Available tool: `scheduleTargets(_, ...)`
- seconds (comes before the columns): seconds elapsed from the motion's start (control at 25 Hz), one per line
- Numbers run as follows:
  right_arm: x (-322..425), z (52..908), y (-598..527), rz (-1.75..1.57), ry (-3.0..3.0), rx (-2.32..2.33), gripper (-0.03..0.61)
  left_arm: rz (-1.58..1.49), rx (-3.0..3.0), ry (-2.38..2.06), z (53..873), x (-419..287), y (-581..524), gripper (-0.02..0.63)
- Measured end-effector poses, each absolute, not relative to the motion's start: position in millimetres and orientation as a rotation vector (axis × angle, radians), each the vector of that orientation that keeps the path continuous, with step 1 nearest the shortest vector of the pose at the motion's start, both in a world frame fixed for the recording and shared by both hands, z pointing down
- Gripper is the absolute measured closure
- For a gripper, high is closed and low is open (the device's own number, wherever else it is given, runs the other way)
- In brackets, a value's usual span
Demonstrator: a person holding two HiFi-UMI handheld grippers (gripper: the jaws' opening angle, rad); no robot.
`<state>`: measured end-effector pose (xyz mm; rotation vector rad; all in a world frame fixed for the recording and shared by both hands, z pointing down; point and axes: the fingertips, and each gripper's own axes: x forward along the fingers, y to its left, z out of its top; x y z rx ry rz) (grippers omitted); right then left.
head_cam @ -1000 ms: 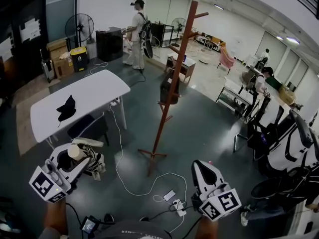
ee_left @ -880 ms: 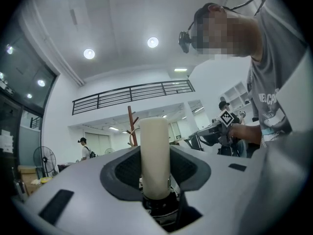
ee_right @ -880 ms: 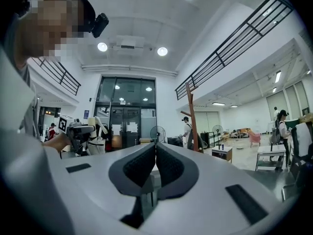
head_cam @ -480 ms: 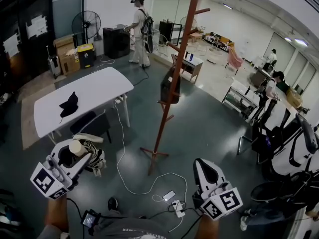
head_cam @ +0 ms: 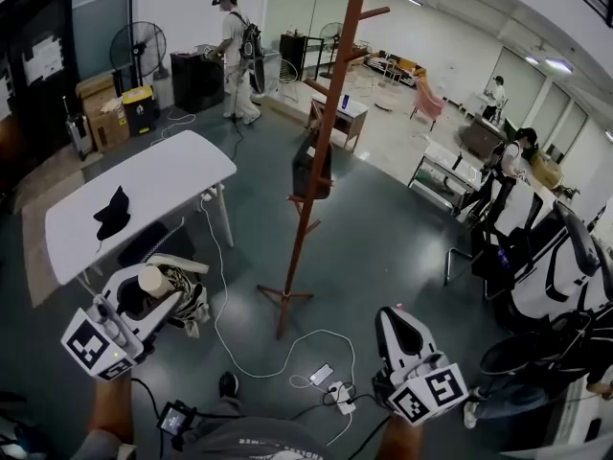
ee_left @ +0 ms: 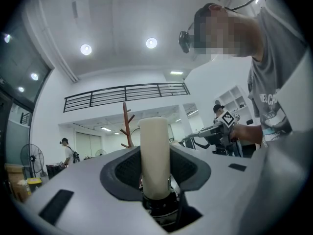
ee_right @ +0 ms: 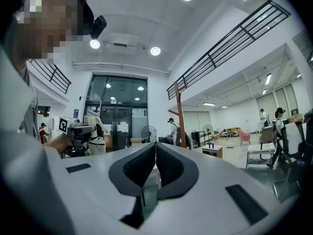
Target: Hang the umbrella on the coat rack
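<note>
While the left gripper (head_cam: 158,284) squeezes the cream handle of the folded umbrella (head_cam: 189,307), the striped cloth hangs down beside its jaws, just off the near edge of the white table (head_cam: 163,175). The right gripper (head_cam: 398,320) has its jaws pressed together with nothing in them. Beyond the two grippers the brown coat rack (head_cam: 314,161) stands on the grey floor (head_cam: 383,228), apart from the umbrella. A small black thing (head_cam: 112,217) lies near the table's left edge.

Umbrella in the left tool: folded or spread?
Folded. The umbrella is a bunched striped bundle, its canopy collapsed against the left tool, whose jaws clamp its cream handle.
</note>
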<state>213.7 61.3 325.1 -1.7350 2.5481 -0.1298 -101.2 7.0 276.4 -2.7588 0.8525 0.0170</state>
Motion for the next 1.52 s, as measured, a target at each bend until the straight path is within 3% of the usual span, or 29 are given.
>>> scheduleTargets(0.8, 162, 312, -29, -0.117, 2.382, -1.996, 0.551, 0.100, -2.820, 0.547, 260, -130, -138, 0.448)
scheduleTargets(1.52, 132, 306, -40, -0.083, 2.316, -2.106, 0.551, 0.175, -2.828, 0.473, 264, -151, -172, 0.448)
